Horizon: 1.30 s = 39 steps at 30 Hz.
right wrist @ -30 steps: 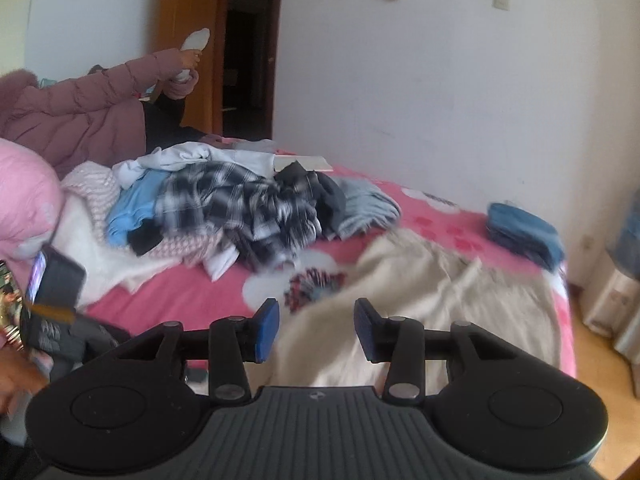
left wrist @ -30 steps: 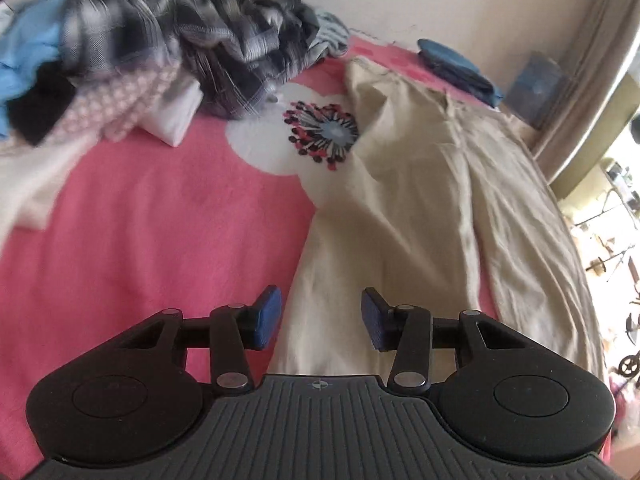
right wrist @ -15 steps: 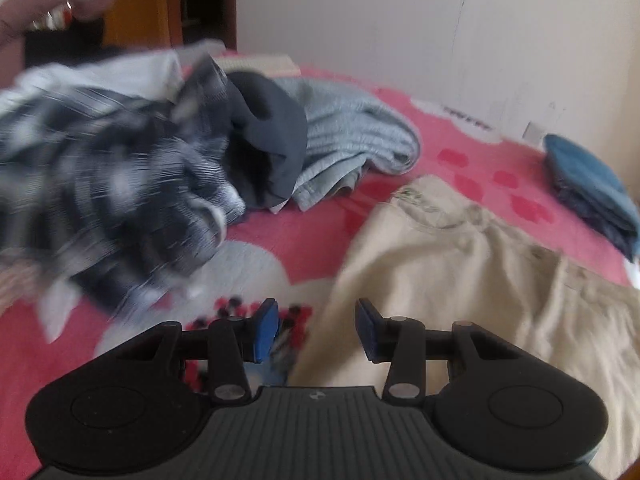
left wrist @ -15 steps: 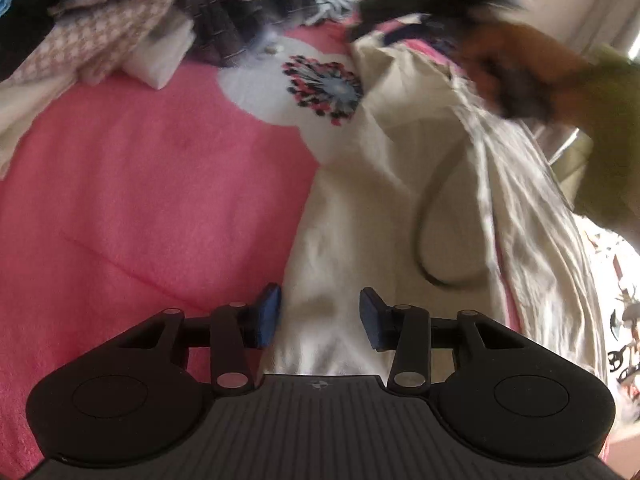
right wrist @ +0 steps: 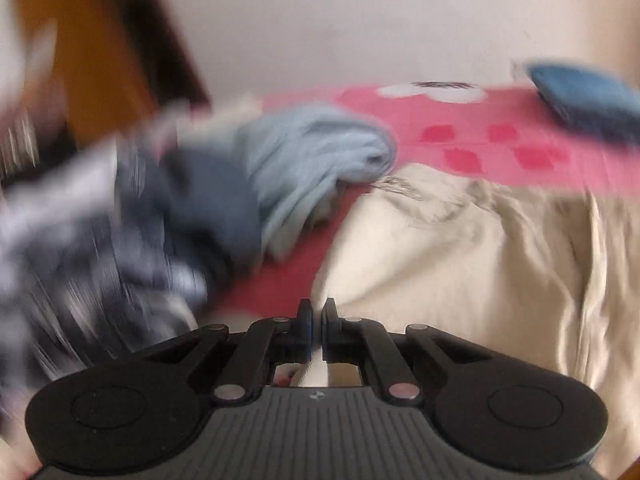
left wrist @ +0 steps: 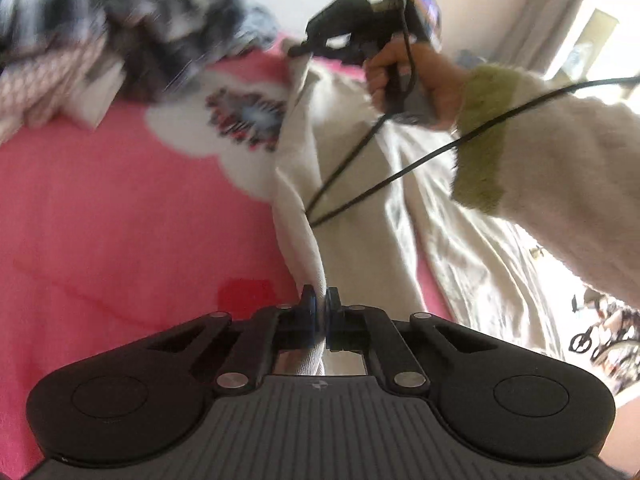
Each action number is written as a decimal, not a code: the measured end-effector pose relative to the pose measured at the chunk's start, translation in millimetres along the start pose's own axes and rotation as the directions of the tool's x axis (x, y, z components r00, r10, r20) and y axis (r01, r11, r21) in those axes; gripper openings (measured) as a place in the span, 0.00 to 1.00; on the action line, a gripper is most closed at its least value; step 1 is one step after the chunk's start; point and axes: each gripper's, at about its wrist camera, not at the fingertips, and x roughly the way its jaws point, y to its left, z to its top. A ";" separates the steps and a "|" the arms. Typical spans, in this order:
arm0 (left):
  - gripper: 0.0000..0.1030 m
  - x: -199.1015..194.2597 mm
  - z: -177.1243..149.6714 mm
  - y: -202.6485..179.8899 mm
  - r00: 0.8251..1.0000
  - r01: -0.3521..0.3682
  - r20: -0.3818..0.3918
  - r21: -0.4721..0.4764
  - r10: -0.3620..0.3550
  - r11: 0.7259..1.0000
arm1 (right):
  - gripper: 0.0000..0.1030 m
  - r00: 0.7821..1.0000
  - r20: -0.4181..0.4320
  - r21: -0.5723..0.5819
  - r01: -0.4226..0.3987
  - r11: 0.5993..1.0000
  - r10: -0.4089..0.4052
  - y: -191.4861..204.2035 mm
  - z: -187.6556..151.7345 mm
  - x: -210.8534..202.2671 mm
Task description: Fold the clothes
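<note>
My tongs: black arms, blue pads (left wrist: 310, 312). Trousers (left wrist: 352, 208): plain beige, cream where the light falls. Blanket (left wrist: 120, 220): pink, with a white flower patch (left wrist: 244, 120) centred in red, black and pale blue, and deeper red spots (right wrist: 536, 158). Pile: black-and-white plaid shirt (right wrist: 72, 240), light blue knit (right wrist: 316, 152), dark grey cloth (right wrist: 212, 200), pink-and-white check (left wrist: 52, 80). Folded jeans (right wrist: 580, 96): blue. My sleeve (left wrist: 560, 168): cream, with green cuff (left wrist: 484, 136). Door (right wrist: 80, 60): orange-brown.

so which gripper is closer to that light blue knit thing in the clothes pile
Right. The right gripper pinches the beige trousers just below the light blue knit; the left gripper grips their edge much farther down the bed.
</note>
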 end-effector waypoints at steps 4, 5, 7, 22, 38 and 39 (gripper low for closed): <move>0.02 5.6 -4.4 -16.7 1.000 -0.014 -0.006 0.106 0.015 0.994 | 0.06 0.998 -0.054 0.219 0.031 0.975 -0.020 -58.5 -14.8 5.4; 0.02 7.1 -5.2 -19.0 1.000 -0.017 -0.008 0.121 0.018 0.993 | 0.07 0.998 -0.059 0.250 0.035 0.968 -0.021 -65.7 -17.4 5.8; 0.02 10.1 -6.7 -22.1 1.000 -0.019 -0.012 0.145 0.021 0.989 | 0.08 0.999 -0.040 0.280 0.014 0.960 -0.003 -72.5 -21.0 1.6; 0.02 13.0 -8.0 -26.0 1.000 -0.014 -0.016 0.167 0.017 0.986 | 0.51 0.969 -0.136 -0.269 0.166 0.949 -0.208 33.7 -17.9 17.8; 0.02 1.2 -1.0 -21.6 0.995 -0.088 0.052 0.172 0.081 0.981 | 0.09 0.988 -0.098 -0.169 0.100 0.980 -0.117 41.7 -1.8 28.7; 0.02 -1.1 0.0 -20.4 0.994 -0.099 0.064 0.168 0.089 0.981 | 0.09 0.996 -0.071 -0.088 0.050 0.995 -0.057 32.1 2.1 23.4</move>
